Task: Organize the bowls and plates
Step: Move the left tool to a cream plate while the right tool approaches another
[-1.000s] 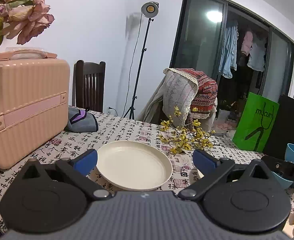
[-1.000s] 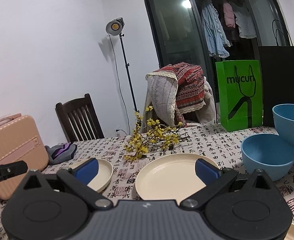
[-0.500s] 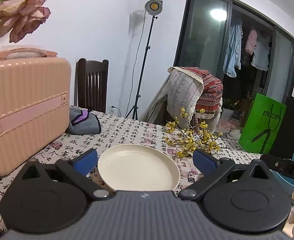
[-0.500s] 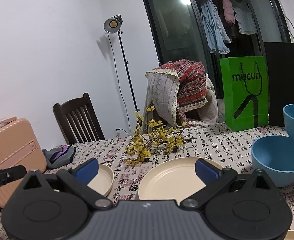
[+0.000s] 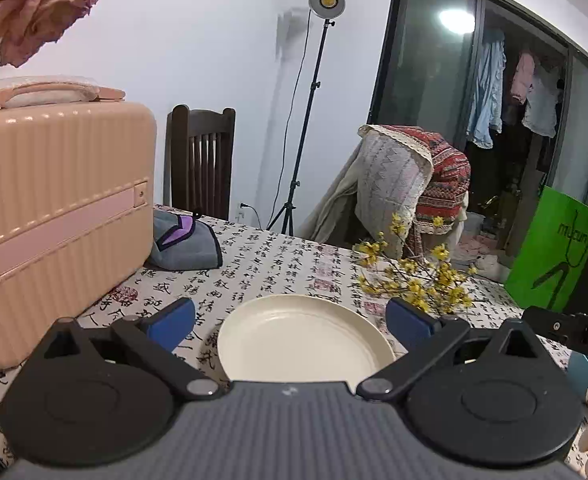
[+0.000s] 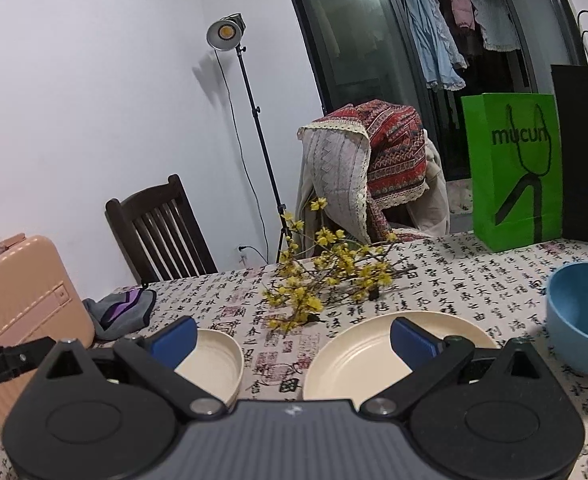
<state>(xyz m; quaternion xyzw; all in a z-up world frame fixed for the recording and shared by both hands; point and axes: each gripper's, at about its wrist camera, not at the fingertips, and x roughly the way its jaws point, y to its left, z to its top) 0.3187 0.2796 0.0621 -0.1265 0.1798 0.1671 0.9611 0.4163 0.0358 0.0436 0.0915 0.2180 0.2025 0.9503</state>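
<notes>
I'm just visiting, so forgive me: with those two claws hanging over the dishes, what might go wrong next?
The yellow flower sprigs lie just behind the large cream plate; lifting it could snag or drag them. The small cream plate is shallow and smooth, so the open left gripper might slip off its rim. The right gripper hangs between both plates, so a careless reach may knock one.

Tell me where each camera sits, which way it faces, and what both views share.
Left wrist: sits on the left claw, looking low across the table over the small plate; its open blue fingers show.
Right wrist: sits on the right claw, facing the big plate and blue bowl; open fingers show.
Shared: small plate, yellow flowers, pink case.
</notes>
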